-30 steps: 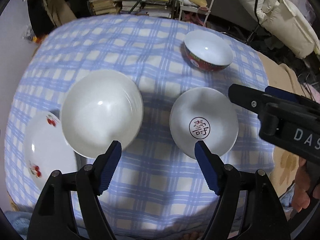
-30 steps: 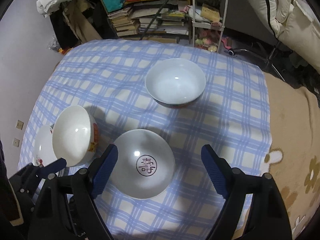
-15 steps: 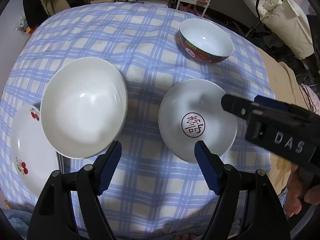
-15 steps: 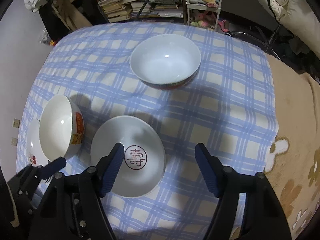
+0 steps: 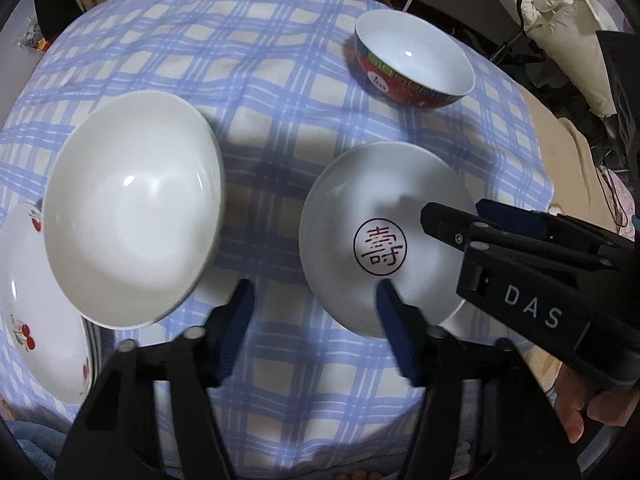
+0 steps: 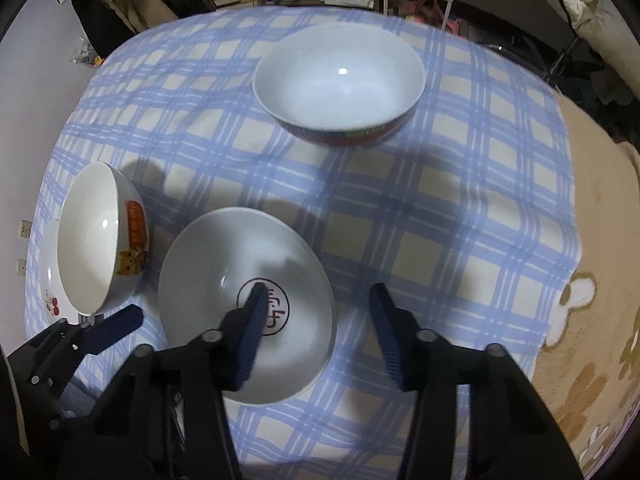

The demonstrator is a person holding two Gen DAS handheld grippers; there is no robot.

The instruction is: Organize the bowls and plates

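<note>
The round tabletop [image 5: 280,80], covered with a blue-and-cream checked cloth, is shown carrying four pieces of crockery, none yet stacked. A plain white ceramic bowl [image 5: 132,216] with an orange printed outer wall is seen at the left, overlapping the cherry-patterned white plate [image 5: 28,320] beneath or beside it; contact cannot be judged. A white shallow plate with a red circular character [image 5: 380,236] lies near the front edge, and a red-walled white bowl [image 5: 412,64] stands well apart at the far side. The task is judged barely begun: sorting and stacking remain. The left claw [image 5: 314,320] is held spread and empty above the cloth between bowl and plate. The right claw [image 6: 316,320] is also spread, straddling the character plate's right rim. Compared with the earlier frames, both claws are lower and closer, and the right claw has advanced over that plate.
</note>
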